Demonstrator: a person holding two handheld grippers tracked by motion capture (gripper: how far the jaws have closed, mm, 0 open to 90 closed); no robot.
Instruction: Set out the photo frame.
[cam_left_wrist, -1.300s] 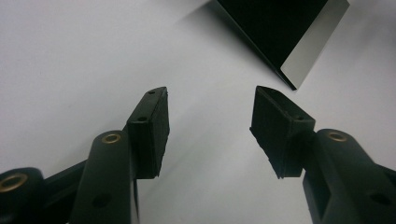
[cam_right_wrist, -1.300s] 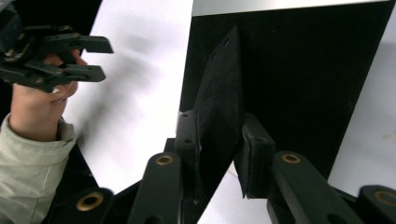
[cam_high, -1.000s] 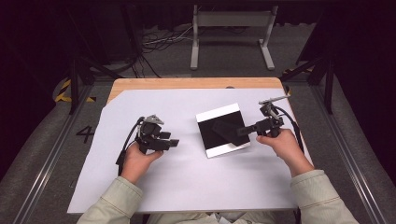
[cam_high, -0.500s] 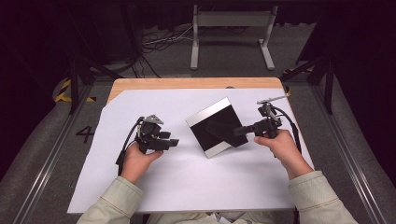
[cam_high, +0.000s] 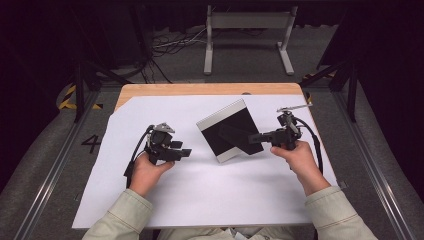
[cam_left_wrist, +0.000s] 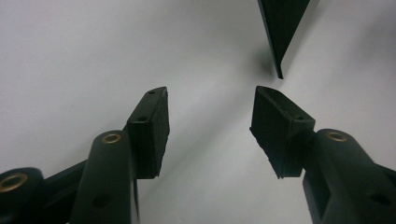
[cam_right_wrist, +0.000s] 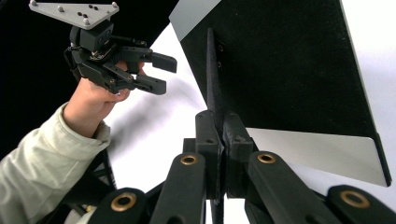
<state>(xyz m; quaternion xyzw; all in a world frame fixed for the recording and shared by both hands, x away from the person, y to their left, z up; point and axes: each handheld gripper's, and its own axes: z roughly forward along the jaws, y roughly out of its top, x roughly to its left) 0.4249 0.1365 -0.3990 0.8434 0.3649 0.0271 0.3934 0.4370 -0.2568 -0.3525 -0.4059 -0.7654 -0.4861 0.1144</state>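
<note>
Rotated and tilted up from its earlier flat lie, the black picture frame was gripped by its back stand in the right gripper, freshly closed, above the white sheet; the left gripper was held apart, empty.

The frame has a matt black, felt-like back and a smooth silvery border. White paper covers the wooden bench. The jaws look like matt black plastic.
</note>
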